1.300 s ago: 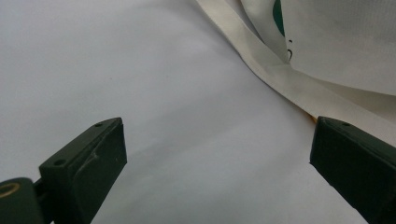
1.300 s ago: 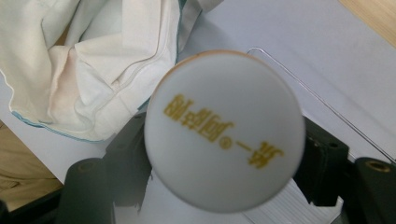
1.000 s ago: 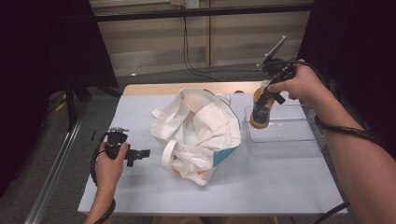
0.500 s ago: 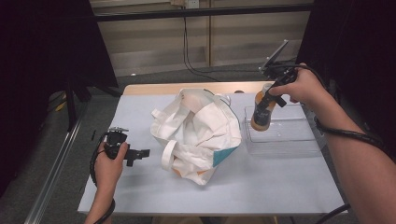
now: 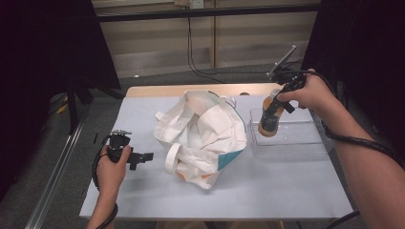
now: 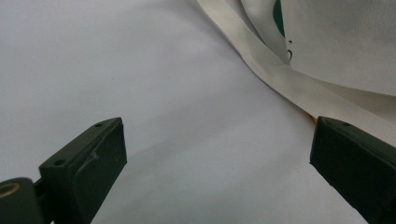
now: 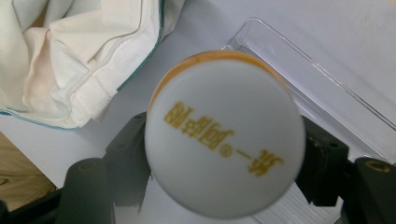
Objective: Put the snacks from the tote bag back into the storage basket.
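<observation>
Over clear tray (image 5: 305,143): right claw (image 5: 270,114) angled down, clamping bottle (image 5: 268,123).

A lab-like recording booth: black curtains (image 5: 43,57) darken the frame's left and right, a white-covered table (image 5: 267,191) fills the centre, cables (image 5: 191,47) hang down the bare wall at top.

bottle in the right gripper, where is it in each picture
High view: the bottle is right of centre, gripped by the right gripper above the clear tray.
Left gripper view: open jaws over the table, with a bag strap beyond them.
Right gripper view: the bottle's white cap is at the centre, between the jaws.
Shared landmark: the white bag, at centre in the high view and upper left in the right gripper view.
</observation>
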A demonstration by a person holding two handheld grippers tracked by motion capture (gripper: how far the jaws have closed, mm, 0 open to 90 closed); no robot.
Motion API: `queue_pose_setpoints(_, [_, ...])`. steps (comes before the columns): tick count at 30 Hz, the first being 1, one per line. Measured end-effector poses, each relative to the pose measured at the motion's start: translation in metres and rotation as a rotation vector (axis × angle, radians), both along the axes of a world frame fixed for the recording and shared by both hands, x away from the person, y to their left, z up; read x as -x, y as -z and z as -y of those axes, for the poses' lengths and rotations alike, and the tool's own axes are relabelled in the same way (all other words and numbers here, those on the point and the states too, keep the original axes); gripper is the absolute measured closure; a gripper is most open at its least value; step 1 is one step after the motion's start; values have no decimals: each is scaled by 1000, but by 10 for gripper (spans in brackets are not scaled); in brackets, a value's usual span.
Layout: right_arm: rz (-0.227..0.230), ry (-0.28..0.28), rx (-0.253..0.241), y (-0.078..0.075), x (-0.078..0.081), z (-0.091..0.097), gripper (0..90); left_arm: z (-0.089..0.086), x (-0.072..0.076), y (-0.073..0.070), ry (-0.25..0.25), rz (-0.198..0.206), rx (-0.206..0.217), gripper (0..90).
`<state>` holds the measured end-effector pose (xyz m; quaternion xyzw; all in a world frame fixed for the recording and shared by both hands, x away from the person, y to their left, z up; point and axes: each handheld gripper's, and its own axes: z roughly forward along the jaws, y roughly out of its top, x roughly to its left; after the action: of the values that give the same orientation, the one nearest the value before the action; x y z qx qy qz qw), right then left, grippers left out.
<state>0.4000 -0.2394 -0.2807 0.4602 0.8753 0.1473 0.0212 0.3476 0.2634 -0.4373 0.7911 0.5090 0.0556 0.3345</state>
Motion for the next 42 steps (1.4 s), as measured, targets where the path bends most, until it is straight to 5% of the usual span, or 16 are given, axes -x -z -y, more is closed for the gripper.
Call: queue_pose_setpoints(42, [-40,-14,3,30,7,0,302,0,-1,2,12,-13,-10,37])
